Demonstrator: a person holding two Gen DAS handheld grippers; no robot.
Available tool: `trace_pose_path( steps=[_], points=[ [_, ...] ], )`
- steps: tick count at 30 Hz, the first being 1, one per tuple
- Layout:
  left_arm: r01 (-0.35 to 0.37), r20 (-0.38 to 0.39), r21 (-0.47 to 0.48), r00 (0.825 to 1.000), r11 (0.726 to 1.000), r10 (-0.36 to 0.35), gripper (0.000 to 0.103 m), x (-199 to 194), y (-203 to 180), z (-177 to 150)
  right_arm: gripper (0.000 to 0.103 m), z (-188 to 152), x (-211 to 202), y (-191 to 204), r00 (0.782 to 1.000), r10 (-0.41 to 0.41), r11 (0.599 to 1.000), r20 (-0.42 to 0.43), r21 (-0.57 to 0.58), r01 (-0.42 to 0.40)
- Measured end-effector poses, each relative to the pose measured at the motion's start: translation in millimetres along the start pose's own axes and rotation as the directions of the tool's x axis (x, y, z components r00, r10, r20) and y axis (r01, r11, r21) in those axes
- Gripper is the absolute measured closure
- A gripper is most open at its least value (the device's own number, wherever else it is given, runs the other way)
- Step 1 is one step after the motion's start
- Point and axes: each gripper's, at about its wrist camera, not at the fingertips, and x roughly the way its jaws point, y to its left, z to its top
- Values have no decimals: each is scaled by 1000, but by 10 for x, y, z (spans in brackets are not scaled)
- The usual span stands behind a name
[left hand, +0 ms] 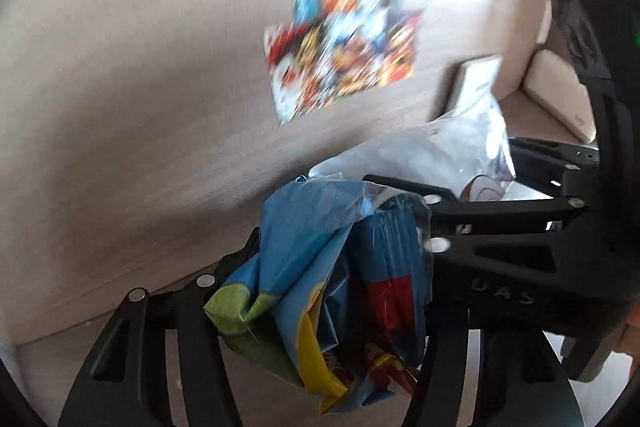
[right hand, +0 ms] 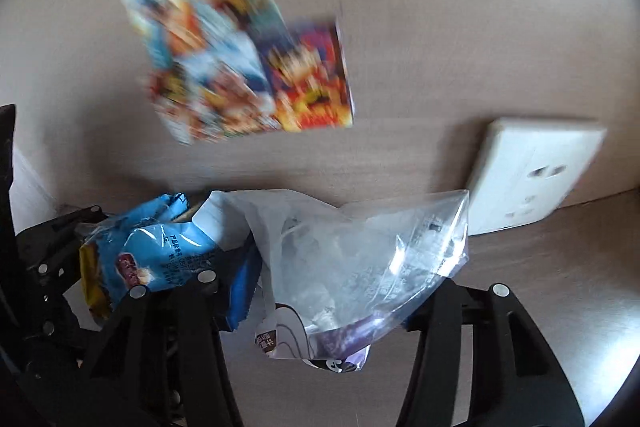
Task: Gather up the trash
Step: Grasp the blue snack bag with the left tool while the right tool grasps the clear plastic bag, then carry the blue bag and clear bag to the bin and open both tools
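Note:
My left gripper [left hand: 320, 291] is shut on a crumpled blue snack wrapper [left hand: 332, 279] with yellow, green and red print. The right gripper [left hand: 500, 223] crosses in front of it from the right. In the right wrist view my right gripper [right hand: 336, 291] holds a clear plastic bag [right hand: 360, 259] with white and purple print between its fingers. The blue wrapper [right hand: 160, 255] and the left gripper [right hand: 52, 267] sit at its left. Both wrappers are held up in front of a beige wall.
A colourful sticker sheet [right hand: 240, 43] is stuck on the wall, also seen in the left wrist view [left hand: 344, 27], blurred by motion. A white wall socket [right hand: 532, 175] sits at the right, just above a wooden surface [right hand: 560, 267].

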Motion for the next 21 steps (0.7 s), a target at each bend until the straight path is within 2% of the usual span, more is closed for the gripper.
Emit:
trace_pose_path(
  steps=[5,10,13,16,18,21],
  points=[
    [29,63,-49,998,998,-26,46,-575,-71,-42,48,-114,-860,50,995,-27,999,99,-15,28],
    [101,144,-38,985,994,-95,46,-1261,-456,-83,48,-342,-1874,8,980,-61,998,187,25,58],
    [146,163,13,976,989,-146,46,-1519,-835,-98,48,-513,-2473,-73,970,-92,994,225,78,76],
    [192,158,82,966,978,-203,46,-1680,-1289,-92,48,-632,-2852,-212,957,-144,985,253,131,114],
    [241,146,118,955,963,-257,46,-1753,-1586,-121,48,-759,-3147,-366,946,-189,974,262,172,147],
    [307,120,182,936,934,-331,46,-1832,-2072,-237,48,-1129,-3584,-585,928,-266,950,261,237,205]
  ],
)
